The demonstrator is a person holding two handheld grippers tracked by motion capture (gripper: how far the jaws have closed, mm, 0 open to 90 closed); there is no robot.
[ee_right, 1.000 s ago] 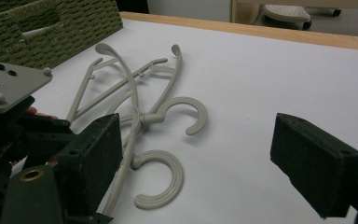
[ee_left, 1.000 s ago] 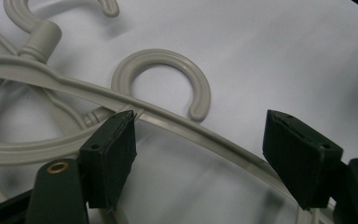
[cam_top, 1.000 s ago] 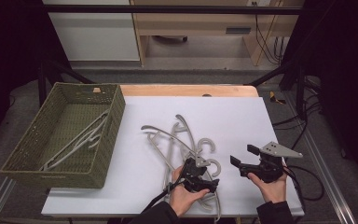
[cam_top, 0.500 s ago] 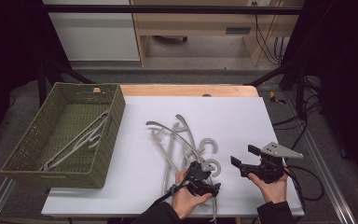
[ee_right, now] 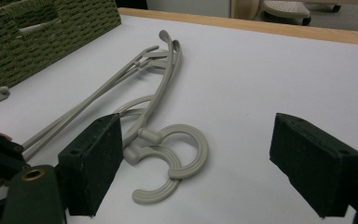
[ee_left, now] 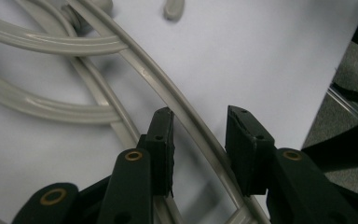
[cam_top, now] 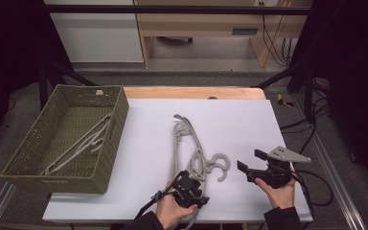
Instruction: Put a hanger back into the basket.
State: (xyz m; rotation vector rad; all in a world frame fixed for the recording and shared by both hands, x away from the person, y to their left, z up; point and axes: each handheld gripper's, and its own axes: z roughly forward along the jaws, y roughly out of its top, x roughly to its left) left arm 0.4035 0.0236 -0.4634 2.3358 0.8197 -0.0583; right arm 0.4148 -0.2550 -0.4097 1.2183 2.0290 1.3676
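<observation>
Since a moment ago, the bundle of grey hangers (cam_top: pixel 191 148) has swung round on the white table top (cam_top: pixel 239 124). Its long arms now point away from the person, more straight up the table than before. The left gripper (cam_top: pixel 190 187) has slid a bit toward the near edge with them.

That left gripper sits low on the near end of the hangers. In the left gripper view, one thin grey hanger bar (ee_left: pixel 191 116) runs right between the two black fingers (ee_left: pixel 162 144). The fingers stand a little apart, one on each side of the bar. The bar looks close to the left finger, but there is a gap on the other side. I cannot tell if they are squeezing it yet.

The right gripper (cam_top: pixel 255 166) is held in the person's right hand (cam_top: pixel 280 189), off to the right of the hangers and apart from them. Its fingers (ee_right: pixel 91 163) are spread wide with nothing in them. In the right gripper view, the two curly hooks (ee_right: pixel 172 158) lie on the table in front of the gap, nearer the left finger.

A green woven basket (cam_top: pixel 28 158) stands at the left of the table. More grey hangers (cam_top: pixel 84 143) lie inside it.
</observation>
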